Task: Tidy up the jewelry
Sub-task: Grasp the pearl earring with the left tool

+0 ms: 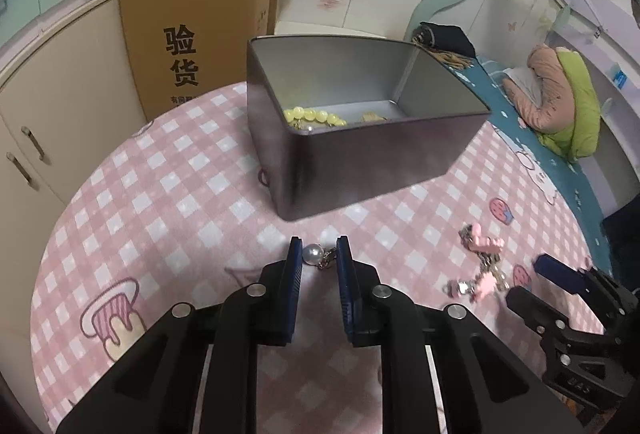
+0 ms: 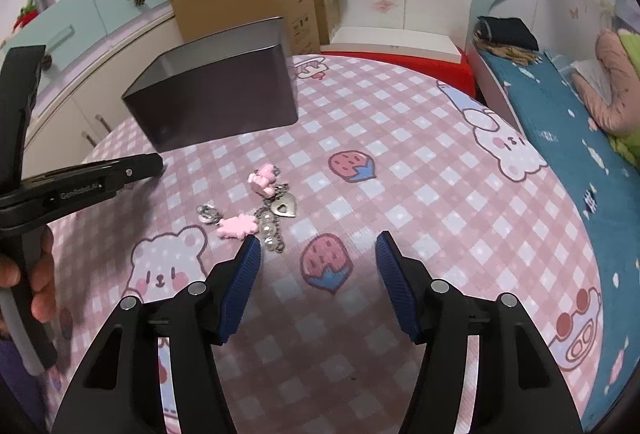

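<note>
A dark metal box (image 1: 360, 150) stands open on the pink checked tablecloth; yellow beads (image 1: 314, 115) lie inside. It also shows in the right wrist view (image 2: 216, 102). My left gripper (image 1: 319, 254) has its blue pads close on either side of a pearl pendant (image 1: 314, 253) with a small chain, gripping it just above the cloth. My right gripper (image 2: 318, 248) is open and empty, just near a pile of pink charms and silver chains (image 2: 260, 212) with a heart tag (image 2: 285, 208). That pile also shows in the left wrist view (image 1: 484, 262).
The round table (image 2: 400, 162) has its edge to the left, near cream cabinets (image 1: 52, 106). A cardboard box (image 1: 192, 26) stands behind the table. A bed with a teal sheet (image 2: 568, 138) lies to the right.
</note>
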The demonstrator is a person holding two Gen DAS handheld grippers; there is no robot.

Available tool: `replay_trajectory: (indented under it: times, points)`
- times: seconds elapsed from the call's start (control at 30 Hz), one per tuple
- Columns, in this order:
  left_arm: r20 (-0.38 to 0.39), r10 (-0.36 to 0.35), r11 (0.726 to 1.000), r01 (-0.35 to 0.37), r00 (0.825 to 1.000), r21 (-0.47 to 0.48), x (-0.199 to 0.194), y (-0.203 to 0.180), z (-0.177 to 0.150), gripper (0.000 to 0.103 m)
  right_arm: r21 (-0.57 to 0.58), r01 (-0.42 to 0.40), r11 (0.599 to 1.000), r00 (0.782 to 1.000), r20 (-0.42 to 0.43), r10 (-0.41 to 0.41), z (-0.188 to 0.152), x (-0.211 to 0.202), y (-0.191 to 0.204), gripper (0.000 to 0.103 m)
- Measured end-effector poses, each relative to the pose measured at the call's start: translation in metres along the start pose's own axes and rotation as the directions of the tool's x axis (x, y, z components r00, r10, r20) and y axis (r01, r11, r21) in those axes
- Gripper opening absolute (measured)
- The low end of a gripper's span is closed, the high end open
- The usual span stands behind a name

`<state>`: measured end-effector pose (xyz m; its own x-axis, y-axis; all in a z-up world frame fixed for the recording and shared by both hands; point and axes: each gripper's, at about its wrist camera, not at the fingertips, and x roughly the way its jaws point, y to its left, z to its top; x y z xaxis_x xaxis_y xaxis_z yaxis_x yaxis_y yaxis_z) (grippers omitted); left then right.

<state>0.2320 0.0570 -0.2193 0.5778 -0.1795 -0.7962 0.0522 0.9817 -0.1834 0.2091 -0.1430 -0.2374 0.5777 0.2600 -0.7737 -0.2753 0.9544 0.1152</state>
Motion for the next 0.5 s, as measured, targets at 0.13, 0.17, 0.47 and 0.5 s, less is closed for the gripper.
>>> replay_trajectory:
  times: [0.13, 0.17, 0.47, 0.5]
  points:
    - [-0.005, -0.029, 0.999, 0.029, 1.0, -0.016, -0.008, 0.006, -0.007, 0.016, -0.029, 0.01, 1.0, 1.0, -0.003, -0.01, 0.004, 0.004, 0.006, 0.058]
    - [-0.004, -0.032, 0.999, 0.032, 0.999, -0.016, -0.01, 0.007, -0.008, 0.016, -0.034, 0.015, 0.999, 1.0, -0.004, -0.015, 0.005, 0.005, 0.006, 0.055]
    - [0.001, -0.086, 0.996, 0.086, 0.996, -0.012, -0.025, 0.007, -0.011, 0.016, -0.109, -0.018, 0.994, 1.0, -0.011, 0.016, 0.011, 0.009, 0.017, 0.017]
    - [0.0, -0.095, 0.995, 0.095, 0.995, -0.008, -0.026, 0.006, -0.012, 0.016, -0.115, -0.021, 0.993, 1.0, -0.011, 0.02, 0.01, 0.008, 0.018, 0.011]
